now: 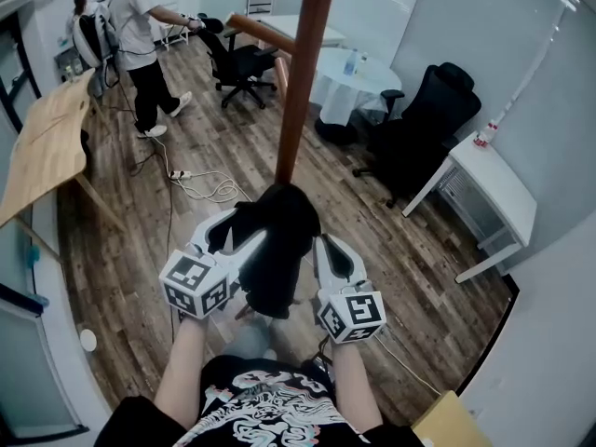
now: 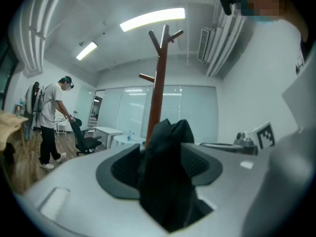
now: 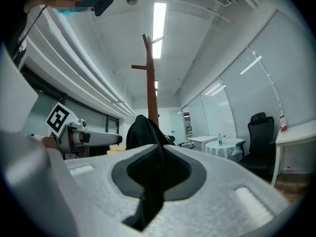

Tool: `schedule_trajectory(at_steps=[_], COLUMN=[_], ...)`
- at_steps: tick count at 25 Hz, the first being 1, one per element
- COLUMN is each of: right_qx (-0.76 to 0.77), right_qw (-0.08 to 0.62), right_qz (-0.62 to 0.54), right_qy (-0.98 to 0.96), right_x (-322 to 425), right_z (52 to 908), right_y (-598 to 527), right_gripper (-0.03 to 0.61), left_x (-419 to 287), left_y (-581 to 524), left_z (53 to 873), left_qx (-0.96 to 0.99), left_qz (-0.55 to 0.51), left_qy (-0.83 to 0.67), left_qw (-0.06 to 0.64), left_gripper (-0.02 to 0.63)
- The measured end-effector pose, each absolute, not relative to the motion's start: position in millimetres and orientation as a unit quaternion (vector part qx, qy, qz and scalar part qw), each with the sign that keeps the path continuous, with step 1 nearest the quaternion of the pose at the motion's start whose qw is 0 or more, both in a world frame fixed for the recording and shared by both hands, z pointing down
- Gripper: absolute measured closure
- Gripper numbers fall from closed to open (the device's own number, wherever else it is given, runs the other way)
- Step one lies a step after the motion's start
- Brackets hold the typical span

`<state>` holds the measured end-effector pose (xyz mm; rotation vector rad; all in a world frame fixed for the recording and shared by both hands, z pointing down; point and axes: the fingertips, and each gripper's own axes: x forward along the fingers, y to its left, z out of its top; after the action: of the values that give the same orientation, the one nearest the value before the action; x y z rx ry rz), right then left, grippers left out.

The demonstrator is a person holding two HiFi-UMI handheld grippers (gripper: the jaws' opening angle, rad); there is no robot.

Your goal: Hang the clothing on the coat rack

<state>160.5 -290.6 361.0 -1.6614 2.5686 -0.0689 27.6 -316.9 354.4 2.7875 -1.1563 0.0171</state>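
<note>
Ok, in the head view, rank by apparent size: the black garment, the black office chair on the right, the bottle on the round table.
Roughly tied: black garment and black office chair; garment is nearer, so unranked.
Smallest: bottle.

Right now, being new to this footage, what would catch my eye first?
A black garment hangs bunched at centre, clamped by the left gripper and the right gripper. Right behind it the brown coat rack rises out of the head view's top.

coat rack top cut off, base hidden behind black garment
</note>
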Motion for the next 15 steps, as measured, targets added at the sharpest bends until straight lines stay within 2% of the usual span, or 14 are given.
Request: schedule_trajectory(at_steps=[1,2,3,8,13,15], right_qx=[-0.542,-0.542,-0.54,-0.534,-0.514,-0.513], right_qw=[0.041,0.042,0.042,0.043,0.064,0.062], right_qz=[-0.021,-0.02,-0.02,0.002,-0.013,-0.013], right_qy=[0.839,0.839,0.84,0.845,0.855,0.856], right_x=[159.0,157.4,155.9,151.9,136.2,127.6], right_z=[360.4,359.7,358.8,348.7,343.0,342.7], right_y=[-288.0,-285.4,-283.1,-271.7,-264.7,-260.6], right_gripper=[0.552,0.552,0.552,0.552,0.556,0.577], left_x=[23.5,17.0,9.6,-2.2,-2.2,-7.3], left_y=[-313.9,-310.9,-308.8,-308.9,-310.7,-311.4], left_z=[352.2,348.0,344.1,351.4,363.8,373.1], left_qx=[0.921,0.918,0.914,0.912,0.914,0.912], left_qz=[-0.012,-0.035,-0.055,-0.038,0.057,0.076], left_qy=[-0.384,-0.389,-0.396,-0.403,-0.402,-0.402], left_qw=[0.067,0.067,0.064,0.074,0.011,0.034], left_gripper=[0.365,0.443,0.615,0.624,0.626,0.626])
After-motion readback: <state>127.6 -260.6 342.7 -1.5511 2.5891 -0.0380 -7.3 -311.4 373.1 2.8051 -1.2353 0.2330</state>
